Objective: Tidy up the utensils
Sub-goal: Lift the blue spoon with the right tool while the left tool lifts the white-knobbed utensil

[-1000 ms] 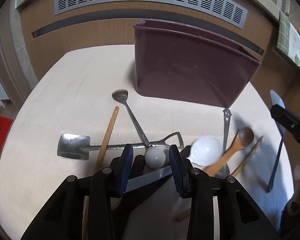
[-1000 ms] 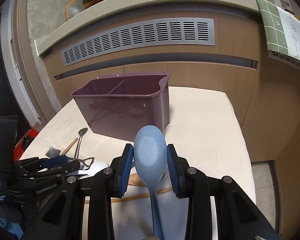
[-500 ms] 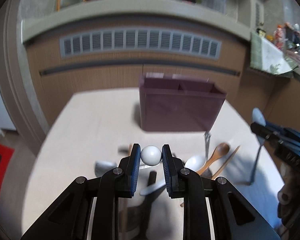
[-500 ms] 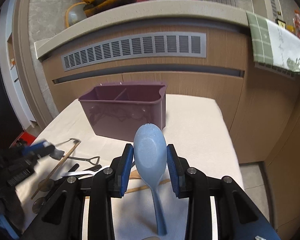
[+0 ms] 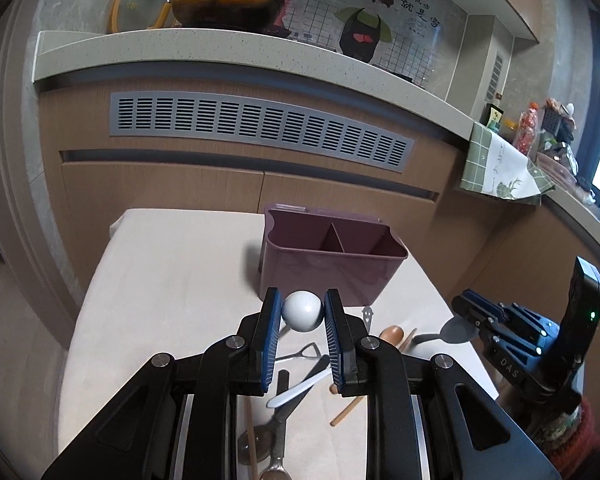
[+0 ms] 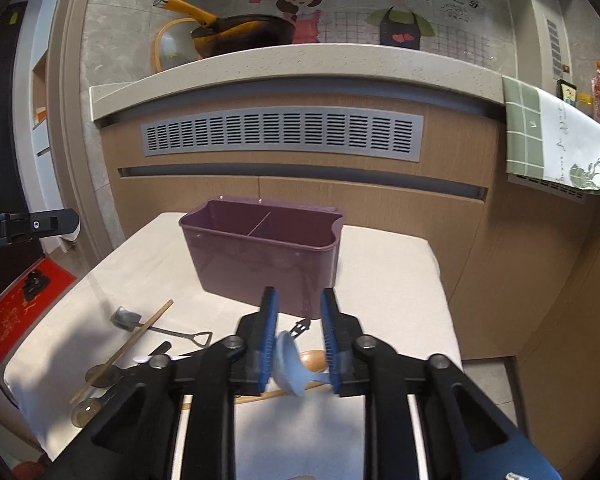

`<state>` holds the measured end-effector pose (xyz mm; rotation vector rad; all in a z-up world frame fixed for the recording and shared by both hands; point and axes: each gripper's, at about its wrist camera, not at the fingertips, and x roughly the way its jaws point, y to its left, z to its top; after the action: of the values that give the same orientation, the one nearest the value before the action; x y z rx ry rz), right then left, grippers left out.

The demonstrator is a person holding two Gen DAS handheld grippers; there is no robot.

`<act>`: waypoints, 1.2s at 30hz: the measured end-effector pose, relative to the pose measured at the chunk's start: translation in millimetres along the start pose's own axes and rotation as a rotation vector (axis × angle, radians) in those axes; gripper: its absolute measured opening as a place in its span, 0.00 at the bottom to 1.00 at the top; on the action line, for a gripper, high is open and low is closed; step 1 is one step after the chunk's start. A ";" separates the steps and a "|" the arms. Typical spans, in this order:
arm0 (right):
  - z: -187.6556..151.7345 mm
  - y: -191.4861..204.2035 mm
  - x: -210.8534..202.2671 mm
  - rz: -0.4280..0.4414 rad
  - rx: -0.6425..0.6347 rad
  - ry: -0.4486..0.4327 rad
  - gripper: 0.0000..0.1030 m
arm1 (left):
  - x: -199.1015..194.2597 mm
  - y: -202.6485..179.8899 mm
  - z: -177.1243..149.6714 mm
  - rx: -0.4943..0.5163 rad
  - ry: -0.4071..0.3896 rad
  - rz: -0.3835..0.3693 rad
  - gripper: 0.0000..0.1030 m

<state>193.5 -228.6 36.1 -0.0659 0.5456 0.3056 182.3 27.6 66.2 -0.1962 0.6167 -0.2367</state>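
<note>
Left claw [image 5: 302, 312] gripped a white spoon [image 5: 302, 311]; right claw [image 6: 296, 334] was closing around a blue spoon [image 6: 290, 364]. Purple bin [image 5: 332, 268] looked empty; most utensils remained on the table [image 5: 172, 280].

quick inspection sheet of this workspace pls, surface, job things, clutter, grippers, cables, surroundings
surface: cloth-covered table.
job's things: purple caddy, two compartments, no utensils seen inside; wooden spoon, shovel-shaped spoon and other utensils piled on the table.
clutter: nothing seen.
grippers: left gripper shut on white spoon; right gripper closing, blue spoon tilted between its jaws.
cables: nothing seen.
surroundings: counter with pan; vent grille; green towel.
</note>
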 end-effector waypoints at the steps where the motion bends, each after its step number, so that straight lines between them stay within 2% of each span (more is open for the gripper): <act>1: -0.4 -0.7 0.6 0.005 -0.001 0.003 0.17 | -0.2 -1.1 -2.2 0.002 -0.002 0.001 0.22; 5: -3.0 -9.1 2.1 0.008 -0.013 0.026 0.17 | 4.7 -1.4 -10.0 -0.006 0.006 -0.006 0.22; 7: -7.2 -19.1 5.8 0.040 -0.004 0.065 0.21 | 7.1 0.4 -12.3 -0.016 0.011 -0.012 0.22; 9: -13.9 -28.3 7.8 0.027 -0.010 0.089 0.24 | 7.8 2.4 -14.3 -0.022 0.009 -0.014 0.22; 13: -34.0 -45.1 6.1 0.014 -0.038 0.146 0.25 | 8.1 6.4 -18.0 -0.040 0.007 -0.025 0.22; 17: -55.5 -44.6 4.5 0.009 -0.076 0.224 0.25 | 9.8 8.6 -20.7 -0.057 0.014 -0.037 0.22; 22: -70.3 -44.8 12.1 0.072 0.027 0.292 0.25 | 8.2 6.0 -21.1 -0.053 0.017 -0.048 0.22; 27: -73.0 -48.3 51.1 -0.026 0.138 0.370 0.25 | 4.4 1.4 -21.2 -0.041 0.007 -0.050 0.22; 30: -71.6 -45.9 70.5 -0.006 0.186 0.403 0.25 | 6.0 1.2 -21.7 -0.036 0.012 -0.051 0.22; 33: -70.7 -34.5 80.8 -0.031 0.154 0.413 0.25 | 7.8 1.8 -21.6 -0.040 0.018 -0.055 0.22; 34: -69.8 -29.1 82.9 -0.046 0.118 0.417 0.17 | 7.7 2.1 -21.7 -0.040 0.019 -0.057 0.22; 36: -67.1 -23.6 83.1 -0.049 0.072 0.417 0.15 | 7.5 2.1 -21.5 -0.041 0.019 -0.058 0.22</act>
<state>234.4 -238.4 -64.9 -0.0737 0.9666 0.2243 175.9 25.1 44.4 -0.2516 0.6357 -0.2827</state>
